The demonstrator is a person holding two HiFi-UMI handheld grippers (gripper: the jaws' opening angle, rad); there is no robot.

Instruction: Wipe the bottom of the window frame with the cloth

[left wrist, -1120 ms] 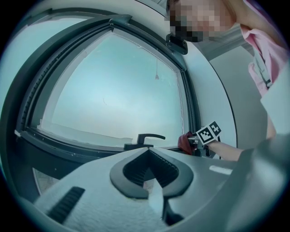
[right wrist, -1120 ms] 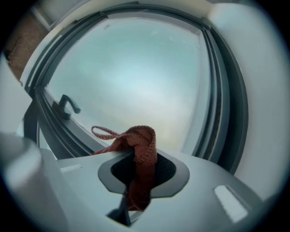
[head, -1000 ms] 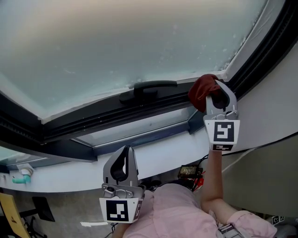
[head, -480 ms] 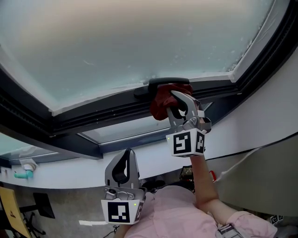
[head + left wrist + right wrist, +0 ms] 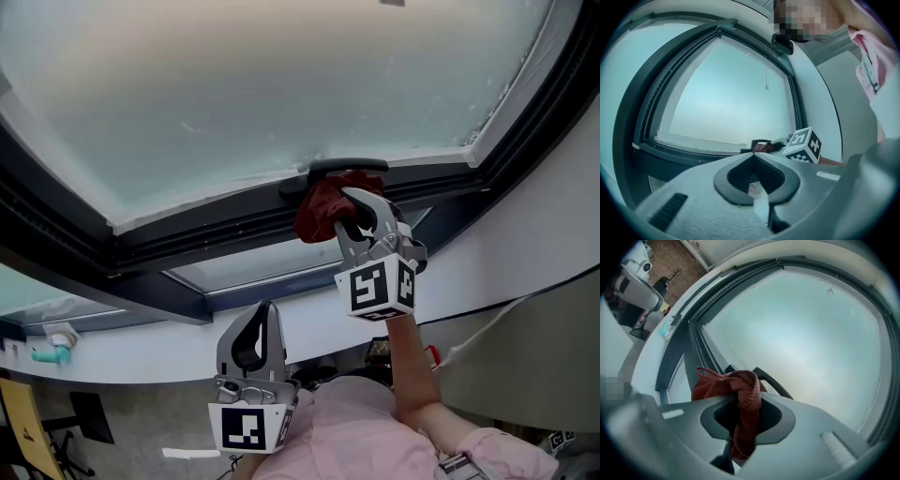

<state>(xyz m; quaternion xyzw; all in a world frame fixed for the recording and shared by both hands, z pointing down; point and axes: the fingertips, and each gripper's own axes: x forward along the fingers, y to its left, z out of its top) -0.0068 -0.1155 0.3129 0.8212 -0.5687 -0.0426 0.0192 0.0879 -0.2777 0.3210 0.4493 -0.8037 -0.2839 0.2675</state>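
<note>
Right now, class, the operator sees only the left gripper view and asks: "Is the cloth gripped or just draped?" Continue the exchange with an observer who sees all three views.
Observer: Gripped. The right gripper view shows the red cloth pinched between the fingers of the right gripper.
Operator: Where on the window is it?
Observer: In the head view it sits at the frame's bottom rail, just under the black handle.
Operator: And my left gripper?
Observer: The head view shows it held low, clear of the frame, near the person's pink shirt.
</note>
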